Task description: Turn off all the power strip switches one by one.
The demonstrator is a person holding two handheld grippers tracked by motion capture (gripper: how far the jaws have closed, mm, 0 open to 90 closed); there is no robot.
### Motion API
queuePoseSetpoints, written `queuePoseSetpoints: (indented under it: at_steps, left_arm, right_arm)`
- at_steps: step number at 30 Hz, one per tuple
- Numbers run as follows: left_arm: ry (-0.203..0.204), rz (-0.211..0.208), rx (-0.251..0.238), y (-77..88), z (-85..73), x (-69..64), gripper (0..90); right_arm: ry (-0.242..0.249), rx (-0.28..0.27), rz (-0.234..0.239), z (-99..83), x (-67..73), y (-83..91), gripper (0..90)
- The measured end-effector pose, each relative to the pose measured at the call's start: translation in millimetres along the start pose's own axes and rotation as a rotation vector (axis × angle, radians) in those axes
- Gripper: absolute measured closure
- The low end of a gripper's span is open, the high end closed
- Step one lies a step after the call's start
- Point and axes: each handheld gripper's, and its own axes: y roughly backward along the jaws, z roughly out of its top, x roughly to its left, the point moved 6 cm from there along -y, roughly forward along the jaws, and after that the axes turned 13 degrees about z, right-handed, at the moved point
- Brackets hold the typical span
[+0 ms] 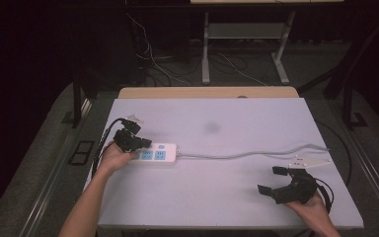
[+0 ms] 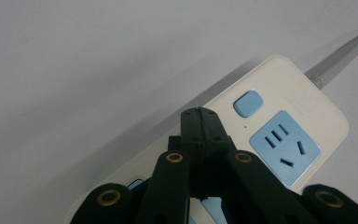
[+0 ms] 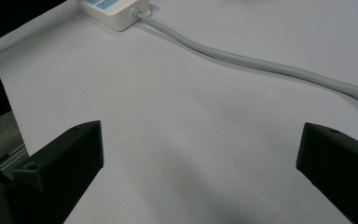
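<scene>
High view shows your left claw [image 1: 137, 143] clenched with nothing between its jaws, its tips over the left end of the white power strip [image 1: 160, 153], which lies at the tabletop's [image 1: 227, 187] left side. Your right claw [image 1: 272, 180] hangs released, well apart near the front right corner.

Desk [image 1: 237, 128] evenly lit from overhead; surroundings fall off to near black. Soft shadows under the power strip [image 2: 279, 121]. High view slightly soft and grainy. No glare. Near fingers [image 3: 60, 163] out of focus.
</scene>
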Motion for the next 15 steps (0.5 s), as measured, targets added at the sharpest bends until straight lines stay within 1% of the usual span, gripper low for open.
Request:
queuePoseSetpoints:
  at_steps: [2, 4, 6, 8, 10, 13, 15]
  left_arm:
    - [-0.037, 0.023, 0.020, 1.8, -1.1, -0.3, 89.4]
    - [-0.025, 0.003, -0.003, 6.9, 0.3, -0.7, 89.4]
    - [-0.019, -0.004, -0.026, 13.2, 2.6, 0.5, 89.3]
    - [-0.018, 0.002, -0.032, 18.0, 3.8, 2.2, 89.3]
    - [-0.025, 0.005, -0.036, 22.9, 4.7, 4.1, 89.3]
    - [-0.011, 0.005, -0.058, 30.6, 7.0, 7.4, 89.3]
    - [-0.003, 0.010, -0.064, 34.6, 7.6, 10.6, 89.3]
  right_arm:
    - [-0.001, -0.005, -0.001, 0.3, -0.4, 0.5, 0.3]
    - [0.001, -0.007, -0.001, 0.5, -0.4, 0.6, 0.2]
    - [0.004, -0.008, -0.001, 0.7, -0.2, 0.6, 0.3]
    - [0.003, -0.003, -0.001, 0.4, -0.5, 0.1, 0.3]
    - [0.001, -0.003, -0.002, 0.5, -0.4, -0.3, 0.3]
    - [0.005, -0.003, -0.003, 0.6, -0.3, 0.0, 0.2]
    - [0.005, -0.004, -0.003, 0.6, -0.2, 0.1, 0.3]
